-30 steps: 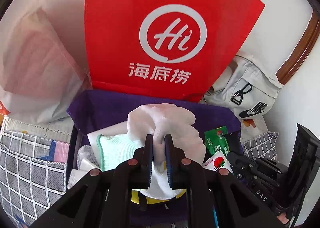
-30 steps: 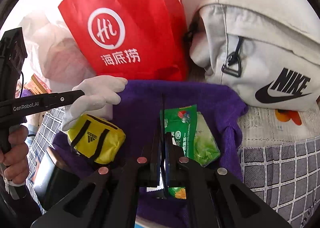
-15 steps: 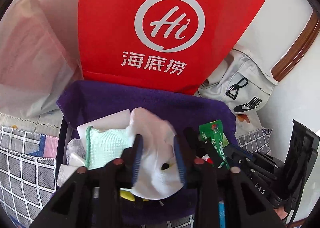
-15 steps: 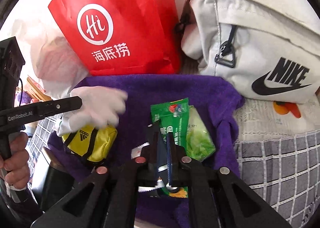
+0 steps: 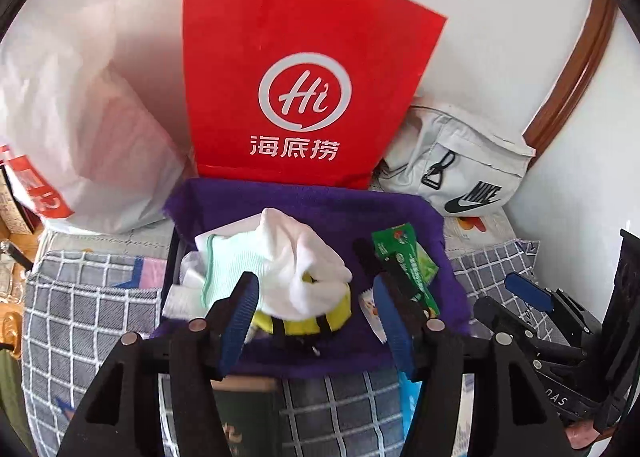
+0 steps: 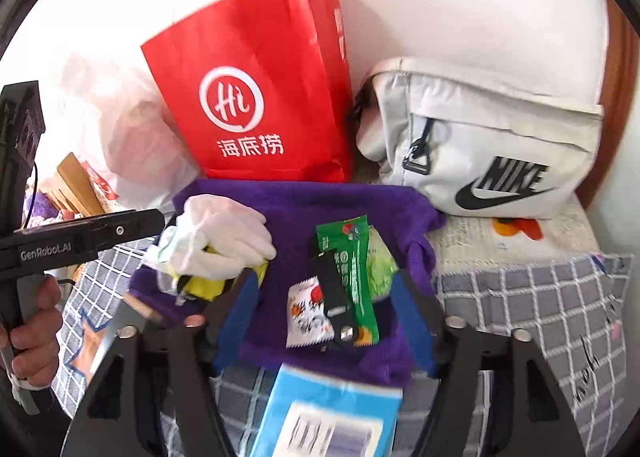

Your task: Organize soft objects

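A purple towel (image 5: 304, 209) (image 6: 280, 201) lies spread on the checked bedding. On it a white glove (image 5: 304, 269) (image 6: 224, 233) rests over a mint-trimmed glove (image 5: 224, 269) and a yellow pouch (image 5: 316, 321) (image 6: 200, 285). My left gripper (image 5: 318, 317) hangs just above them, its jaws opening, with the pads clear of the glove. To the right lie a green packet (image 5: 408, 265) (image 6: 352, 269), a black tag (image 6: 336, 297) and a white sachet (image 6: 306, 313). My right gripper (image 6: 326, 321) is above these, its jaws opening, pressing on nothing.
A red paper bag (image 5: 304, 89) (image 6: 256, 97) stands behind the towel. A white plastic bag (image 5: 80, 129) is on its left and a grey Nike bag (image 6: 480, 145) on its right. A blue packet (image 6: 328, 417) lies near me. A hand (image 6: 32, 337) holds the left tool.
The left gripper opened and let go of the white glove, which now lies on the yellow pouch. The right gripper opened off the black tag. Both pulled back and up.
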A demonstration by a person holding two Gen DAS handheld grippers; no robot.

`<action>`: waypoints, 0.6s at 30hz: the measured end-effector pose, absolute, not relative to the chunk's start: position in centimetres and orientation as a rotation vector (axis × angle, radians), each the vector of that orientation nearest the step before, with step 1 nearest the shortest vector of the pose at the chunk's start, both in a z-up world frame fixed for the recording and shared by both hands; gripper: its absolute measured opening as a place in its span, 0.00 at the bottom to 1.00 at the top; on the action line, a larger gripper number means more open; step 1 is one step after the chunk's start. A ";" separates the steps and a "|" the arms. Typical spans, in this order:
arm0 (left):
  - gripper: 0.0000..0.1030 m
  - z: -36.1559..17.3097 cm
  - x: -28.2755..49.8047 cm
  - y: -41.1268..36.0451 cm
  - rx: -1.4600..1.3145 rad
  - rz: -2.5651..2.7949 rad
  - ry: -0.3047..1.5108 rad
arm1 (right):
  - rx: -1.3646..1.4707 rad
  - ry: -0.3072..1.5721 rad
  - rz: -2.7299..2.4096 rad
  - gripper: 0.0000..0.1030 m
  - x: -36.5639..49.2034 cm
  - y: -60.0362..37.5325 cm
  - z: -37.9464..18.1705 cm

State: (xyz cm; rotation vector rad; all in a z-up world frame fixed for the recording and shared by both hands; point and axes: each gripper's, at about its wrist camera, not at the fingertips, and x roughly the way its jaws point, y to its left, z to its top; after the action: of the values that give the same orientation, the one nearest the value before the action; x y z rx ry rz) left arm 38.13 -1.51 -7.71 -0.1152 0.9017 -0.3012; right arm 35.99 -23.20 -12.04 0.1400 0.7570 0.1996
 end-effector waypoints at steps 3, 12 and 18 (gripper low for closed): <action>0.63 -6.0 35.0 -1.0 -0.103 -0.294 0.869 | 0.150 0.751 0.193 0.69 33.2 -23.2 -10.5; 0.73 -3.2 25.4 0.1 -0.067 -0.269 0.790 | 0.086 0.760 0.158 0.72 24.1 -21.9 -7.5; 0.77 -3.3 19.4 0.6 -0.065 -0.254 0.772 | 0.047 0.699 0.087 0.94 17.7 -20.9 -6.9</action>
State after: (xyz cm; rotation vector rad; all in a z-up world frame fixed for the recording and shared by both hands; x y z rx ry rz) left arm 19.38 0.61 -3.27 -0.0653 0.7721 -0.2537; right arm 17.67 -20.93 -6.86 0.0469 0.6994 0.0871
